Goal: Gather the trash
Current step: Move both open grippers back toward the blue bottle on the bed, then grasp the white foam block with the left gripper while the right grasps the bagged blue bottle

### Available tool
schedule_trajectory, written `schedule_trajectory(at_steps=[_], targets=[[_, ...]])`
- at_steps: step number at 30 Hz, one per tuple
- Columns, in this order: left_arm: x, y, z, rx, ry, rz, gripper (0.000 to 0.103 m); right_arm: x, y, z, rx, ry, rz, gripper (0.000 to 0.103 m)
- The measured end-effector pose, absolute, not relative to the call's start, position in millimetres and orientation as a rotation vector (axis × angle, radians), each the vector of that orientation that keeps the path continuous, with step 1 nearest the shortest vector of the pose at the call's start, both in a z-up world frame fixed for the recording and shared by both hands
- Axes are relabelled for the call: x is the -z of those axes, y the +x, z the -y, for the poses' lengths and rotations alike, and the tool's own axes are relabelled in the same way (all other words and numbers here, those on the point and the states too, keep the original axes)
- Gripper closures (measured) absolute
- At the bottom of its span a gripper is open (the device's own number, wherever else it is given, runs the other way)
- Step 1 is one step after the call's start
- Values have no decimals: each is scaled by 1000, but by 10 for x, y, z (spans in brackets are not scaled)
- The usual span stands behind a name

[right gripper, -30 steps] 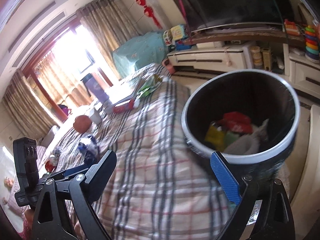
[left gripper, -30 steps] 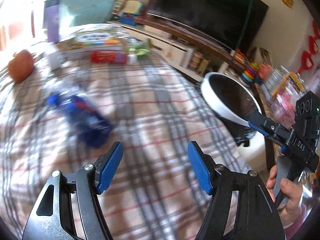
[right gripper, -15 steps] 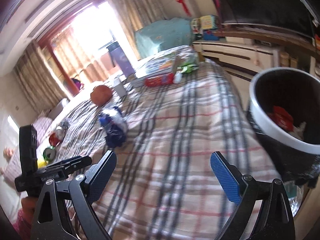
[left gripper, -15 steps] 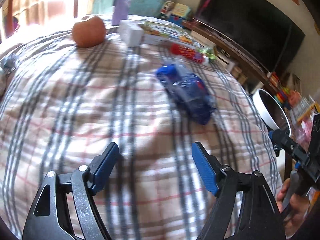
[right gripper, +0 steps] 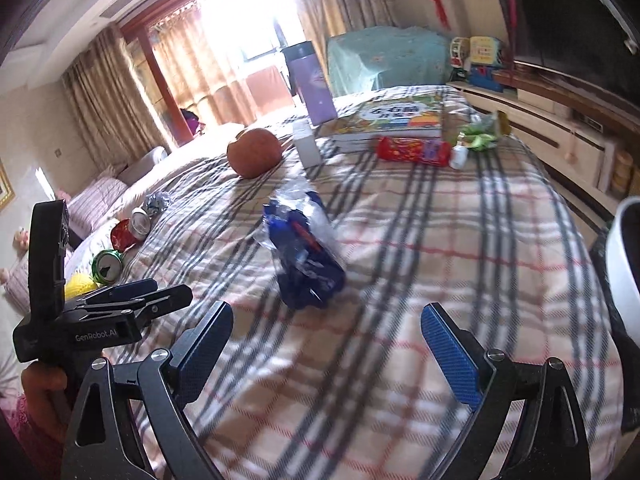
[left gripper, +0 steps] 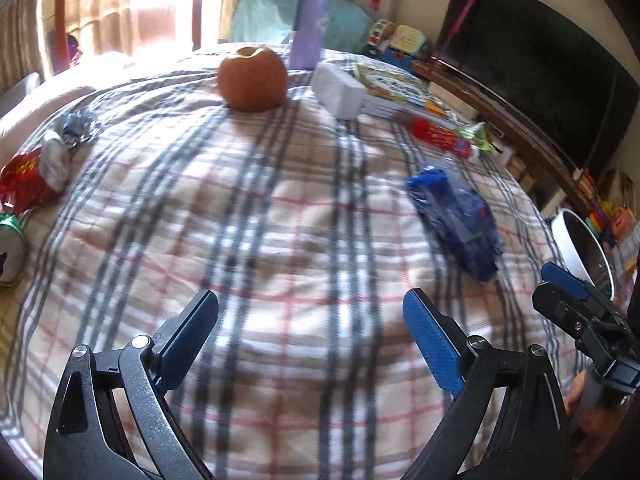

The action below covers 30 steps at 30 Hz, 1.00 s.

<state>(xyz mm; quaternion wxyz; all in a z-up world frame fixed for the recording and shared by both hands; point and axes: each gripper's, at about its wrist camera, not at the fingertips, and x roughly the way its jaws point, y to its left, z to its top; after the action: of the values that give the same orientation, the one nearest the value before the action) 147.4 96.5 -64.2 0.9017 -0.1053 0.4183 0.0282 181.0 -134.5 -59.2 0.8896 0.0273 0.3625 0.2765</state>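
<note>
Going for the crumpled blue wrapper next, probably. It lies on the bed just ahead of the right gripper, whose fingers are wide and empty. Left gripper is opening, nothing between. Straddle it, squeeze gently.

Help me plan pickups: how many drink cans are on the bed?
2: a green can near the bed's left edge, and a red can just beyond it. More may be hidden.
</note>
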Motion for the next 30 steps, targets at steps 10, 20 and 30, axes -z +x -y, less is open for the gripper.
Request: schedule_trajectory(at_steps=[10, 20, 30], targets=[[646, 1689, -1034, -86, -220, -884, 7, 741, 2106, 1025, -555, 6, -823, 12], [495, 2256, -888, -91, -176, -861, 7, 728, 2174, 1500, -487, 154, -820, 68], [474, 3197, -729, -195, -129, -823, 7, 759, 2144, 1985, -379, 260, -758, 68]])
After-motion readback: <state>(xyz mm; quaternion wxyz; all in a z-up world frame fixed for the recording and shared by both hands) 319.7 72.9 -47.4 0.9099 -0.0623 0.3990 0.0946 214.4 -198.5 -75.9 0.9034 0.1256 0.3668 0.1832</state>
